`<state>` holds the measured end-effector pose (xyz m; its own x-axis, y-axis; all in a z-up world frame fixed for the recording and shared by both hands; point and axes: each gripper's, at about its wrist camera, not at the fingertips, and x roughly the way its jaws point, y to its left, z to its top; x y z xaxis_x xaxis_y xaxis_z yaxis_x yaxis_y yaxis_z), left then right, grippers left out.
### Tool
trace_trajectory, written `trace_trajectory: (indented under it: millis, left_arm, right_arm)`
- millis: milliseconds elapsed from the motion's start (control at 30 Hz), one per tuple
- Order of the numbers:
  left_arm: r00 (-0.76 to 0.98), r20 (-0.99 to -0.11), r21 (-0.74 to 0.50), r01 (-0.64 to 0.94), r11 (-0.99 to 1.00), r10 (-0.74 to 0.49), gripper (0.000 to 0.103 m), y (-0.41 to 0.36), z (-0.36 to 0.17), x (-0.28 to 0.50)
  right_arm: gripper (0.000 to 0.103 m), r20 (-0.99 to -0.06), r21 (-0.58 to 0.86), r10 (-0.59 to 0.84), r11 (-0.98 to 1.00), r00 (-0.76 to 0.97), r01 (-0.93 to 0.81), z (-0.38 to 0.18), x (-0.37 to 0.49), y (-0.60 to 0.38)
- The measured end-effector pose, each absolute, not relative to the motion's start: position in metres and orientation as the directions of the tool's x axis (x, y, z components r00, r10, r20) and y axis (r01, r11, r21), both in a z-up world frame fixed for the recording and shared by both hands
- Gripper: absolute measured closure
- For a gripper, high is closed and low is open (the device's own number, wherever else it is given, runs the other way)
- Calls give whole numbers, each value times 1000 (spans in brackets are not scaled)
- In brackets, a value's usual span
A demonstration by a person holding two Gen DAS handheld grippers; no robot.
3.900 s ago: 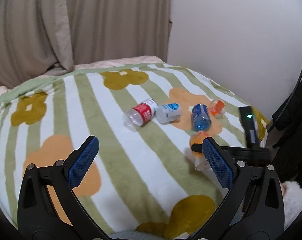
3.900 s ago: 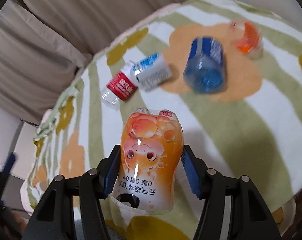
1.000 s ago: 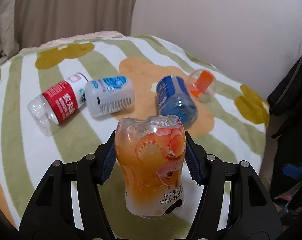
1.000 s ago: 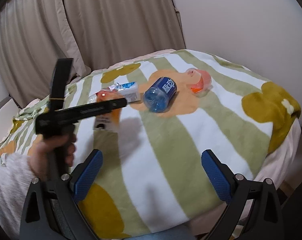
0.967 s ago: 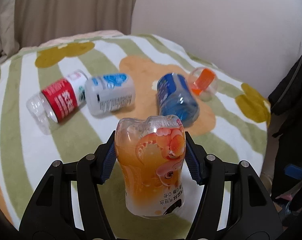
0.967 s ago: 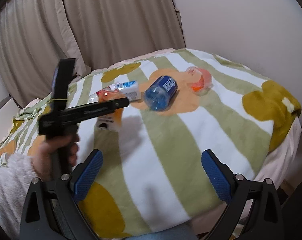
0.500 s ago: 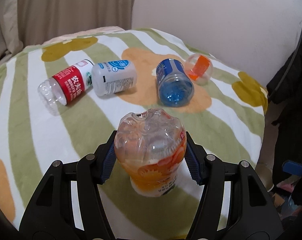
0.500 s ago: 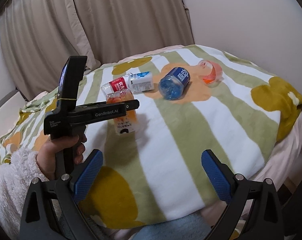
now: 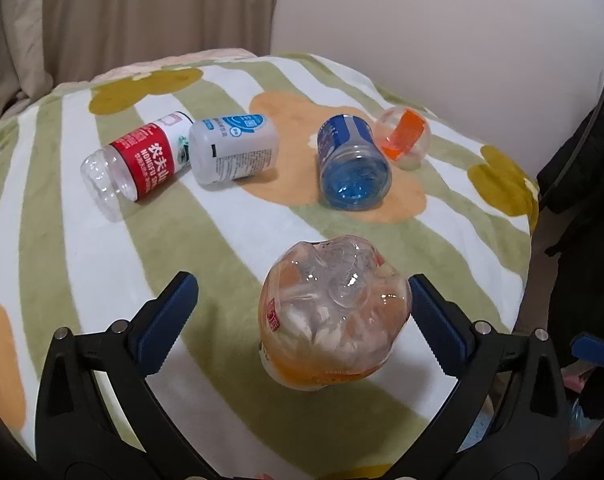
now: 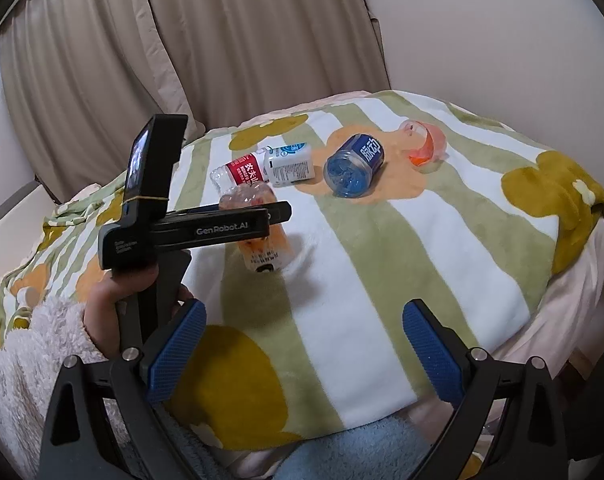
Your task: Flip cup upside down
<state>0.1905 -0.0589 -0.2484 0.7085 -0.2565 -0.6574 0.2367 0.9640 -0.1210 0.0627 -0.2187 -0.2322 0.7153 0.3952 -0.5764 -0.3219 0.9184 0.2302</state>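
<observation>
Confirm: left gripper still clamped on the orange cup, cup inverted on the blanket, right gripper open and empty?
Not quite. The left gripper is open; its pads stand clear of the orange cup, as the left wrist view shows. The rest holds: cup inverted on the blanket, right gripper open and empty.

Orange clear cup (image 9: 334, 316) stands inverted on blanket, btm up.

Five cut-bottle plastic cups in all: one orange printed cup (image 9: 334, 316) near, one red-labelled clear cup (image 9: 136, 162) far left, one white blue-labelled cup (image 9: 234, 148), one blue cup (image 9: 352, 164), one clear orange-banded cup (image 9: 404, 136) far right. Two blue-padded grippers.
</observation>
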Motion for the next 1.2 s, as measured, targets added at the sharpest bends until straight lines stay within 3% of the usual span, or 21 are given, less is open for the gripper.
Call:
trace_trajectory:
  millis: [433, 700, 967, 1200]
  left_arm:
    - [736, -635, -83, 239, 967, -236, 0, -61, -232, 177]
    - [820, -529, -85, 207, 975, -220, 0, -46, -162, 132]
    - [913, -362, -92, 167, 982, -189, 0, -23, -72, 47]
    - [947, -284, -19, 148, 989, -147, 0, -26, -50, -11]
  right_arm:
    - [4, -562, 231, 399, 917, 724, -326, -225, 59, -216]
    - [4, -467, 190, 376, 927, 800, -325, -178, 43, -220]
    - [5, -306, 64, 211, 977, 928, -202, -100, 22, -227]
    - [5, -204, 24, 18, 1000, 979, -13, -72, -5, -229]
